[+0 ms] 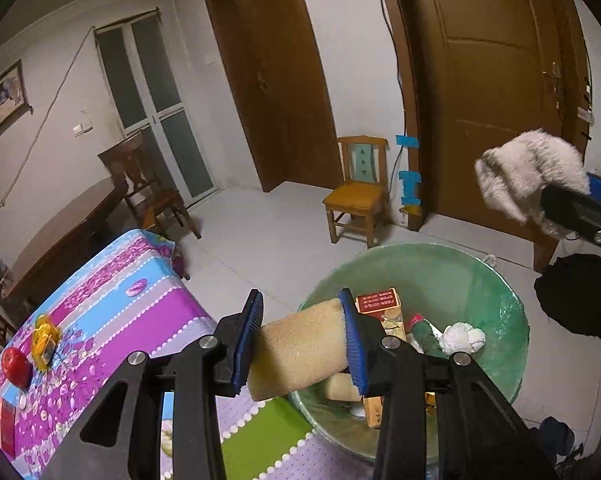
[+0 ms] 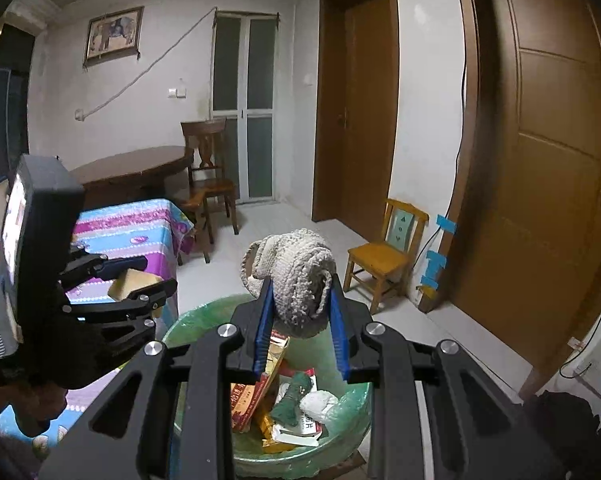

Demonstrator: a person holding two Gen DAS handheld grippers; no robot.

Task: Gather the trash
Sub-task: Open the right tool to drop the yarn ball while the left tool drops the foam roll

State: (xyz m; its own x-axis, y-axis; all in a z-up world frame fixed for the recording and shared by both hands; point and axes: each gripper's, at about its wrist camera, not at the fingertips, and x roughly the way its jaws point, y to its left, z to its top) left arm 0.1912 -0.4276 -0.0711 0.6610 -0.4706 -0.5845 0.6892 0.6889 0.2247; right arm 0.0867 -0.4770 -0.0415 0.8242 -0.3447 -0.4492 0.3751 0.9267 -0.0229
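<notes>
Left wrist view: your left gripper (image 1: 300,340) has its jaws narrowly parted and clamped on the sponge (image 1: 296,350), pads pressing both ends. The sponge hangs over the near rim of the bin (image 1: 512,344), not over the middle. Let go here and it may clip the rim and land on the foam mat (image 1: 260,444). The bin already holds a red box (image 1: 378,302), a green wad (image 1: 424,334) and white paper (image 1: 462,338), so a light sponge could also bounce off the pile. Your right gripper (image 1: 556,204) sits high at the right edge with the cloth (image 1: 528,176).

Right wrist view: the right gripper (image 2: 302,320) jaws are close together, pinching the grey cloth (image 2: 290,276) by its lower part. Most of the bundle bulges above the pads. Judged from that, it could snag on a pad at release or flop forward past the far rim of the bin (image 2: 348,412). Both grippers are near each other over one bin, so watch for a knock against the left gripper (image 2: 136,284).

Room: pale tile floor (image 2: 284,224), table under a purple-blue cloth (image 1: 112,300) carrying an apple (image 1: 15,366) and a yellow toy (image 1: 44,340), small wooden chair (image 2: 388,256) by brown doors.
</notes>
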